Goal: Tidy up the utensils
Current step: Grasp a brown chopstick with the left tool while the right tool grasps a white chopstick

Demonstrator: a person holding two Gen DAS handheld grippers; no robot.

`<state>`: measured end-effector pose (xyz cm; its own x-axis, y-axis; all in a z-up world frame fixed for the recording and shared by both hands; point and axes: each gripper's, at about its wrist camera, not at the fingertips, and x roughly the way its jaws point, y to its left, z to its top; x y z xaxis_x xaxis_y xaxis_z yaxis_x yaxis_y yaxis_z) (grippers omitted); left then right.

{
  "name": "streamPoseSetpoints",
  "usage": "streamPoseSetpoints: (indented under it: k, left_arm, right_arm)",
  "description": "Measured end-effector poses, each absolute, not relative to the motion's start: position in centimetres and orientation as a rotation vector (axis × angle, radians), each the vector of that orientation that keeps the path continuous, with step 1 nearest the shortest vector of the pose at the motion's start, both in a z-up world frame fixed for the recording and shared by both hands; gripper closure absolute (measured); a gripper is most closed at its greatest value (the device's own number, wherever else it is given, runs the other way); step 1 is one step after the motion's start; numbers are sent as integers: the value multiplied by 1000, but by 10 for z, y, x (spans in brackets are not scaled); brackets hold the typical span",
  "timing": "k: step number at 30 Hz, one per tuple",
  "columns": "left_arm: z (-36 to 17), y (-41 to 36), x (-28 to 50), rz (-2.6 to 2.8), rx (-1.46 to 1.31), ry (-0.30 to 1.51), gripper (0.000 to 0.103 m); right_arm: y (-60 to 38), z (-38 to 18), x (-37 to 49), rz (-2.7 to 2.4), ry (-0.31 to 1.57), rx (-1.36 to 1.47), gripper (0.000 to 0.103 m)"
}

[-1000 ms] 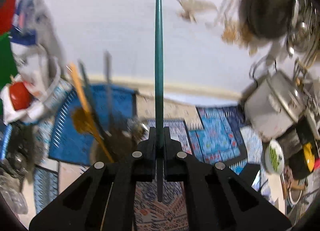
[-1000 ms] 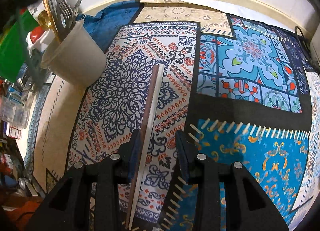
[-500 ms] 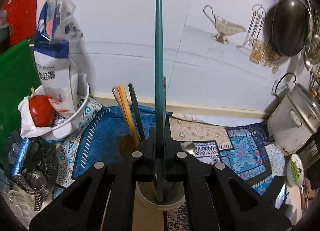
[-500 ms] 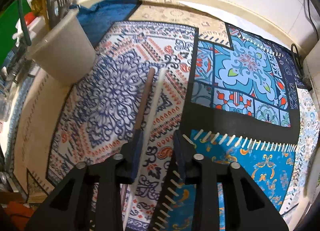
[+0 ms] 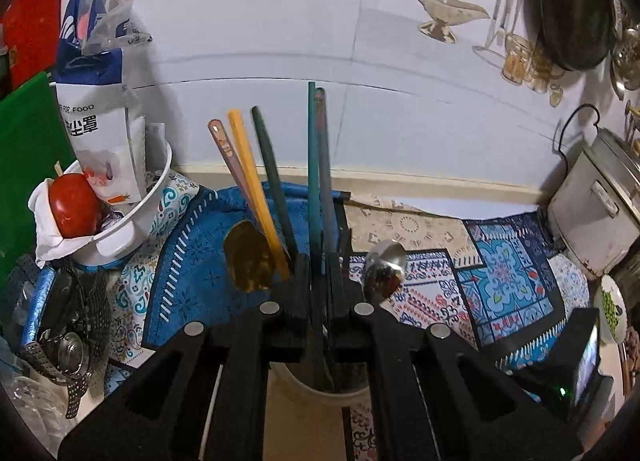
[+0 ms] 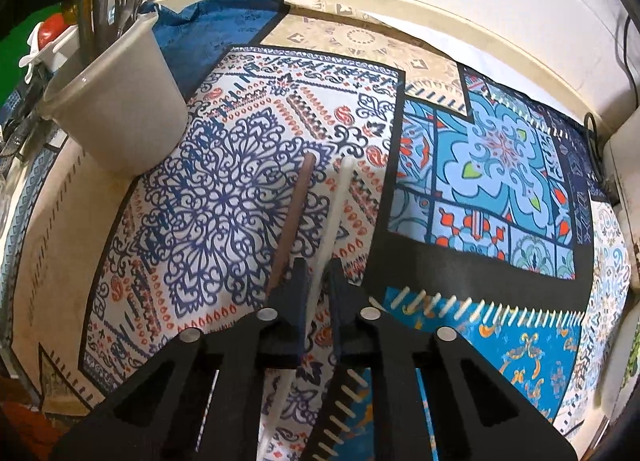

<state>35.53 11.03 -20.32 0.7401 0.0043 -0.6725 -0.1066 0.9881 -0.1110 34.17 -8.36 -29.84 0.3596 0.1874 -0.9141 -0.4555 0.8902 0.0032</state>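
My left gripper hangs over the white utensil cup, shut on a teal chopstick. The stick stands upright between the jaws with its lower end inside the cup. Other chopsticks, a gold spoon and a steel spoon stand in the same cup. My right gripper points down at the patterned cloth, and its jaws are closing on a white chopstick lying there. A brown chopstick lies just outside the left finger. The cup stands at the upper left.
A white bowl with a tomato and a food bag sits left of the cup, and a wristwatch lies below it. A rice cooker stands at the right, against the wall. A dark pan and utensils hang there.
The teal chopstick has slid far down through the left jaws into the cup as the gripper sank. The right jaws have narrowed onto the white chopstick, leaving the brown one outside.
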Motion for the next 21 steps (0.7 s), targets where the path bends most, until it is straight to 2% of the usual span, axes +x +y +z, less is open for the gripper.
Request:
streamPoseSetpoints:
  k: [5,10,13,17,21]
  left_arm:
    - [-192,106,348,5,-154,800,97]
    - [-176,87,330,-61,-131,801,86]
    - [-176,64,323,-125,-89,828,83]
    - [-200,27,324,-203,-35,918,81]
    - [-250,-13,334,-268,8,1087,81]
  right_arm:
    - [-89,-298,354,445,1151,-206,97]
    - [-100,-295,354,446,1143,-195,97]
    - [-110,-296,350,444,1143,-201,97]
    - [-123,-299,347,434,1148,-203,97]
    - [-142,-300,339,423,1156,-187,97]
